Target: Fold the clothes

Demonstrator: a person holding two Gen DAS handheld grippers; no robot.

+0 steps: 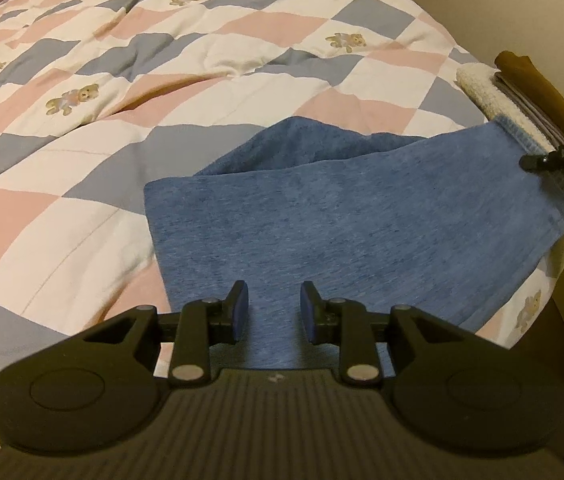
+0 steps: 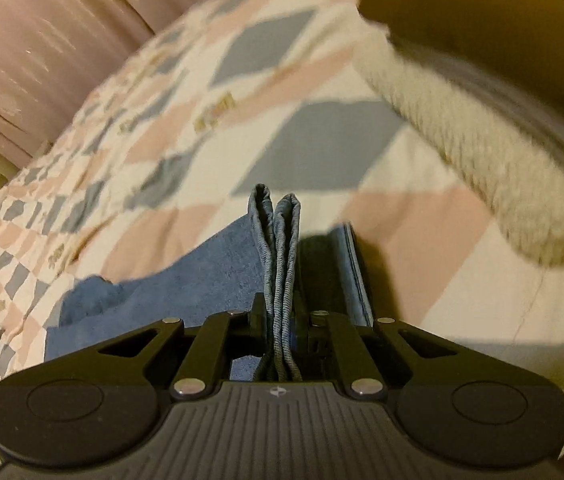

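Pinching blue garment (image 2: 282,264) hem | right gripper (image 2: 282,320) | left gripper (image 1: 273,308) parted above it

Left black two-finger claw (image 1: 273,312) hangs low, blue-padded fingers (image 1: 240,308) spread apart with nothing between them. Right black claw (image 2: 282,320) is clamped tight on a doubled hem of blue cloth (image 2: 279,248).

Blue heathered garment (image 1: 322,220) folded over, lying on checked quilt, hemmed edge lifted
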